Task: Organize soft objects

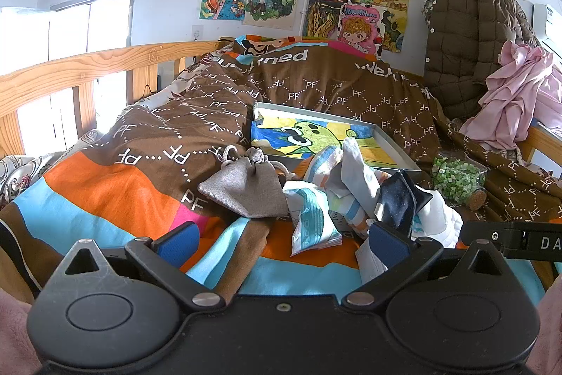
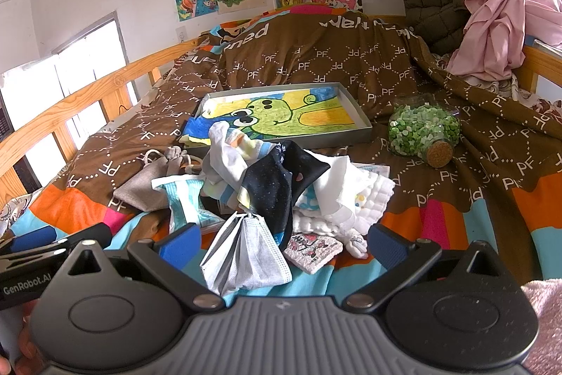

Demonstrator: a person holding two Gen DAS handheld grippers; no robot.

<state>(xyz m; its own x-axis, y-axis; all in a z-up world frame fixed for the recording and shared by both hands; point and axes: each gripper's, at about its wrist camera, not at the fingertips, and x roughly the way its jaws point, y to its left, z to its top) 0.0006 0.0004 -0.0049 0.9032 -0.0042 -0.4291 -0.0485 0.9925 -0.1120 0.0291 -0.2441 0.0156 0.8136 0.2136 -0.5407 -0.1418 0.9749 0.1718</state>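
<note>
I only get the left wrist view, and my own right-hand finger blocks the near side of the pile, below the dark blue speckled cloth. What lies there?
Observer: A pale folded face mask lies on the blanket at the near edge of the pile.
Operator: Has the right gripper taken it?
Observer: No. The right gripper has its fingers open, one on each side of the mask, and neither touches it.
Operator: Anything else hidden from me?
Observer: A small square pad with a pink print lies just right of the mask.
</note>
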